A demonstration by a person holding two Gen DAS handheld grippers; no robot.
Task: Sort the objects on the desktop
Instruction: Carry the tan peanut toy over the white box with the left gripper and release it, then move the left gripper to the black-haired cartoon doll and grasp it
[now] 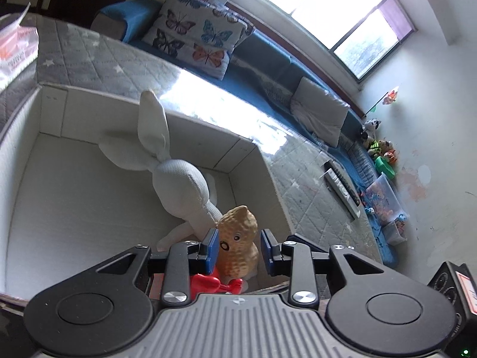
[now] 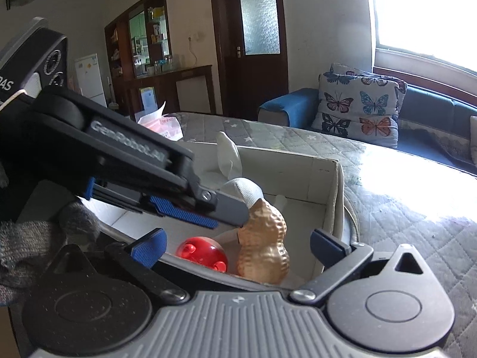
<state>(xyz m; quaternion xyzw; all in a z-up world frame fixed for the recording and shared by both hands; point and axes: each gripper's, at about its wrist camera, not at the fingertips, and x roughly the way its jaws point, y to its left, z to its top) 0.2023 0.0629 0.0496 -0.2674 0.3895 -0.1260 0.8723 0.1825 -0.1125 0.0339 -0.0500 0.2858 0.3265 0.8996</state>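
A tan peanut toy with a face [image 1: 238,240] stands upright in the near corner of a white storage box [image 1: 74,185]. My left gripper [image 1: 238,249] is open, its blue pads on either side of the peanut toy with small gaps. A white plush rabbit [image 1: 176,176] lies in the box behind it, and a red plastic toy [image 1: 213,283] lies below it. In the right wrist view the peanut toy [image 2: 265,244] and red ball-like toy [image 2: 202,253] sit in the box [image 2: 328,185]. My right gripper [image 2: 238,249] is open and empty above the box's near rim. The left gripper [image 2: 184,211] reaches in from the left.
The box rests on a grey quilted bed [image 1: 313,179]. A butterfly pillow [image 1: 196,35] and a blue couch [image 1: 268,56] lie beyond. Remote controls [image 1: 342,188], a clear bin of small toys [image 1: 384,200] and plush toys [image 1: 378,146] sit at the right.
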